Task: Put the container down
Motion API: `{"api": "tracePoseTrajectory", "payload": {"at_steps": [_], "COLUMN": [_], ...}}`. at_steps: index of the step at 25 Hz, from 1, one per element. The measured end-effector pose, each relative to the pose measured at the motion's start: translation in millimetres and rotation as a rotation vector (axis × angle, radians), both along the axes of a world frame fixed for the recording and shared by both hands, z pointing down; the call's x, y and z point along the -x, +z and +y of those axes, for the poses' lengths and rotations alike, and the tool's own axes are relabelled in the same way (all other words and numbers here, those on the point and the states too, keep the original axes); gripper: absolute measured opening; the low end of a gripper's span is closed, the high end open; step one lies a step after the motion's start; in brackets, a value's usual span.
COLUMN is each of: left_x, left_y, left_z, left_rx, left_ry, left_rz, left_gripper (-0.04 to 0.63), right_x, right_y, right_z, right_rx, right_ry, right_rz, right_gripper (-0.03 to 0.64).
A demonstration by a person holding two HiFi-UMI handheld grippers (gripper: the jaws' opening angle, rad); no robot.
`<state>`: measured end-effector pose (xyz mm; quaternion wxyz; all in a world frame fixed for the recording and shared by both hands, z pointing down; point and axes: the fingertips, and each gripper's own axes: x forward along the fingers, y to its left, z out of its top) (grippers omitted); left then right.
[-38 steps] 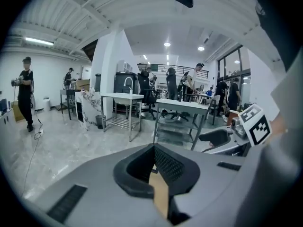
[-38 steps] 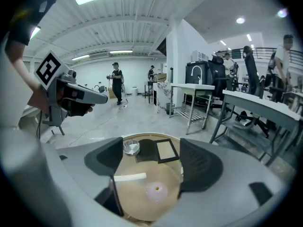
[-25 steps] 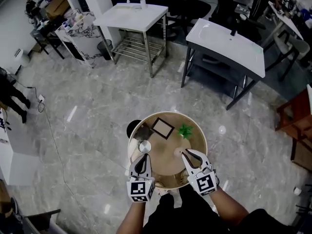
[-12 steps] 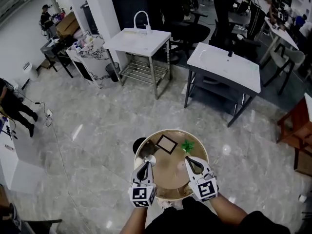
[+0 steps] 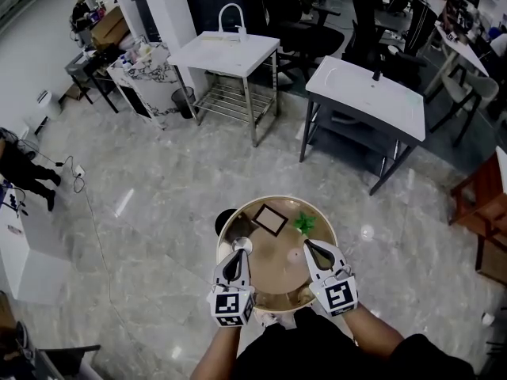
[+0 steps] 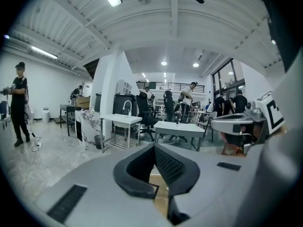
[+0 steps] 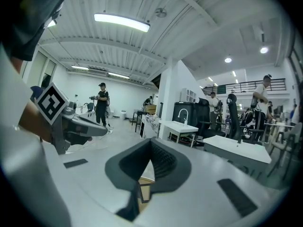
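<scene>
Two grippers (image 5: pixel 235 254) (image 5: pixel 310 248), one frame (image 5: pixel 270 218), one plant (image 5: pixel 304 223), two washbasins (image 5: pixel 231 52) (image 5: pixel 368 93)

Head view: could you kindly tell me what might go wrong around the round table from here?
1. The silver container stands near the table edge, right at the tip of the shut left hand-held gripper; a nudge might tip it or push it off.
2. The shut, empty right hand-held gripper sits just short of the green plant; moving forward could knock it.
</scene>
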<state>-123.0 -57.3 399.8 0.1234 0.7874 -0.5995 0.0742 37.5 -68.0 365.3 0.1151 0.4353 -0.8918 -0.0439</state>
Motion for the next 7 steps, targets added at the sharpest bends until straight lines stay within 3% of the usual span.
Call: {"api": "tracePoseTrajectory", "payload": {"at_steps": [7], "left_x": [-0.7], "left_y": [-3.1], "left_z": [-8.3], "left_rx": [-0.014], "left_ry": [-0.014], "left_rz": [0.020], "left_gripper": [-0.005], "right_x": [3.3], "right_y": [-6.6], "right_z": [-7.2], "right_rx": [-0.003], "right_ry": [-0.005], "right_rz": [0.006], "right_gripper": [-0.003]}}
